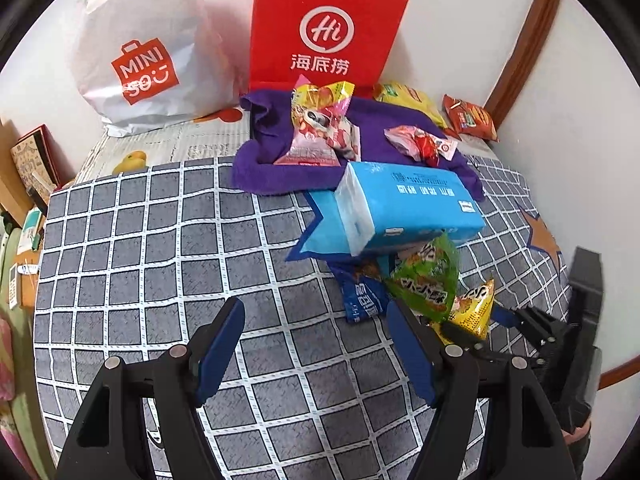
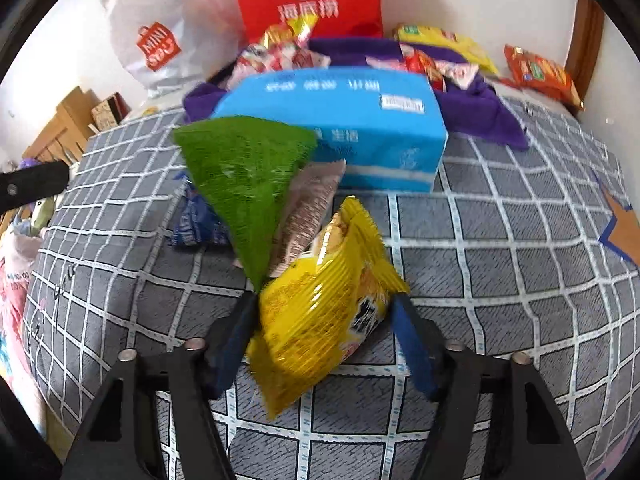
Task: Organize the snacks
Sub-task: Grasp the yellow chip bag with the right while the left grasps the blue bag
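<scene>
the work surface is a bed covered by a grey checked sheet [image 1: 160,264] with white grid lines. at its far edge, against the wall, a white plastic shopping bag [image 1: 140,52] stands to the left of an upright red paper bag [image 1: 324,28]. in front of the red bag lies a crumpled purple towel [image 1: 264,160]. a pink snack packet [image 1: 320,136] and a red-and-pink wrapper [image 1: 420,144] rest on the towel. a yellow snack bag [image 1: 408,100] and an orange-red snack bag [image 1: 472,116] lie behind the towel near the corner of the wall.

a blue tissue pack [image 1: 408,204] sits at the near edge of the towel, partly on it. just in front of the pack lies a dark blue snack packet [image 1: 360,292].

the right gripper [image 2: 324,308] points down at the sheet, near the tissue pack. a yellow snack packet [image 2: 320,312] sits between its jaws and both blue pads contact its sides, so the jaws are clamped on it. a green triangular snack packet [image 2: 244,180] and a brown-patterned packet [image 2: 308,208] fan upward from the same point; whether the pads also pinch these cannot be determined.

the left gripper [image 1: 316,320] hangs above bare sheet, jaws spread apart with nothing between them. its right finger [image 1: 412,352] stands just beside the green packet.
</scene>
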Action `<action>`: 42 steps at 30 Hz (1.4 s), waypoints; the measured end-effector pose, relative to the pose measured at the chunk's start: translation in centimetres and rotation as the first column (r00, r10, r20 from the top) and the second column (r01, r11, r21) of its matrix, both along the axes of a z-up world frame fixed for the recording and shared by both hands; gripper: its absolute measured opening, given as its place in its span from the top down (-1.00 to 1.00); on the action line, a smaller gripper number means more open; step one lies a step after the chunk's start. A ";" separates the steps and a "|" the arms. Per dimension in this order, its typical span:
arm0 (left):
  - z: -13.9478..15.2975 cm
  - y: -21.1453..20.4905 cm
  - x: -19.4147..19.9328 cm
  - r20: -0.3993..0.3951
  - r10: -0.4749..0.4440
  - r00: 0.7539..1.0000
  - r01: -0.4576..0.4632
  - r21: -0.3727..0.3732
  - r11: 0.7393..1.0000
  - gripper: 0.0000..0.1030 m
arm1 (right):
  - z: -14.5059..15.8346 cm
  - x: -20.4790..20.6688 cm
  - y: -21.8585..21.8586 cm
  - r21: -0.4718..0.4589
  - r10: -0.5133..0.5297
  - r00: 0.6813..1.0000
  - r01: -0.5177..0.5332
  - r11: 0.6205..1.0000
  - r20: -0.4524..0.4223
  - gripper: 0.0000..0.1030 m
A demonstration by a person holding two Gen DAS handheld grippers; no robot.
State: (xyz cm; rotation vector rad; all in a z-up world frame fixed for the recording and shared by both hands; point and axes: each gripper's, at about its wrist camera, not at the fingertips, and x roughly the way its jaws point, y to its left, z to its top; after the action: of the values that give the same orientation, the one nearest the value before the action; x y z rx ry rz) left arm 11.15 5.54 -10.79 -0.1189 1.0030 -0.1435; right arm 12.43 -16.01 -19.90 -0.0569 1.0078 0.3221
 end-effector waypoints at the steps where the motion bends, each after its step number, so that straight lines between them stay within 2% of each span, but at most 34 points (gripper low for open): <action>1: -0.1 -0.2 0.0 -0.004 -0.001 1.000 0.001 0.000 1.000 -0.39 | 0.2 -0.2 -0.1 0.001 0.005 1.000 -0.005 1.000 0.014 -0.02; 2: -0.3 -0.4 0.0 -0.009 0.000 1.000 0.000 -0.002 1.000 -0.39 | 0.6 -0.5 -0.3 0.003 0.011 0.999 -0.011 1.000 0.034 0.10; 5: -0.6 -1.1 -0.1 -0.013 -0.009 1.000 0.009 -0.016 1.000 -0.39 | 1.5 -0.9 -1.3 0.011 0.005 0.997 -0.006 1.000 0.081 0.30; 8: -1.4 -1.9 -0.4 -0.009 -0.023 1.000 0.022 -0.026 0.999 -0.39 | 1.9 -0.9 -2.4 0.011 -0.004 0.994 0.003 1.000 0.106 0.37; 13: -2.8 -2.4 -0.5 -0.023 -0.010 1.000 0.009 -0.053 0.999 -0.39 | 1.6 -0.6 -3.6 0.006 -0.028 0.993 0.027 1.000 0.113 0.36; 16: -3.1 -2.4 -0.4 -0.020 0.000 1.000 -0.001 -0.057 0.998 -0.39 | 1.4 -0.1 -4.0 0.012 -0.048 0.993 0.047 0.999 0.106 0.26; 18: -3.0 -2.2 -0.2 -0.011 0.009 1.000 -0.010 -0.063 0.998 -0.39 | 1.1 0.4 -4.0 0.014 -0.055 0.994 0.054 0.998 0.093 0.10; 22: -3.4 -2.1 0.3 -0.013 0.010 1.000 -0.011 -0.070 0.998 -0.39 | 0.2 1.5 -3.5 0.017 -0.050 0.996 0.049 0.999 0.069 -0.01; 26: -4.4 -2.4 1.4 -0.022 0.028 0.999 -0.029 -0.055 0.998 -0.39 | -0.8 2.2 -3.0 0.014 -0.059 0.995 0.058 0.998 0.084 -0.01; 30: -5.5 -3.1 2.6 -0.040 0.031 0.999 -0.033 -0.049 0.998 -0.36 | -0.6 2.4 -3.8 0.008 -0.067 0.992 0.067 0.998 0.110 0.13; 36: -7.4 -5.1 4.5 -0.044 0.018 0.999 -0.019 -0.029 0.999 -0.36 | -0.7 3.3 -5.7 -0.052 -0.110 0.981 0.120 0.991 0.159 0.14; 40: -8.0 -6.5 4.2 0.023 0.031 0.999 -0.033 0.074 0.997 -0.29 | -1.3 3.5 -5.7 -0.065 -0.103 0.976 0.117 0.991 0.190 0.09; 42: -8.2 -7.0 4.0 0.053 0.021 0.998 -0.027 0.125 0.992 -0.22 | -1.6 3.8 -5.5 -0.078 -0.097 0.979 0.113 0.991 0.179 0.05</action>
State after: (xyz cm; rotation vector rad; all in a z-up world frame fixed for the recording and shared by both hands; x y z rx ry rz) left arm 15.12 -1.41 -18.94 -0.0126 0.9565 -0.0611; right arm 16.19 -21.53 -21.55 -0.1093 0.8472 0.1725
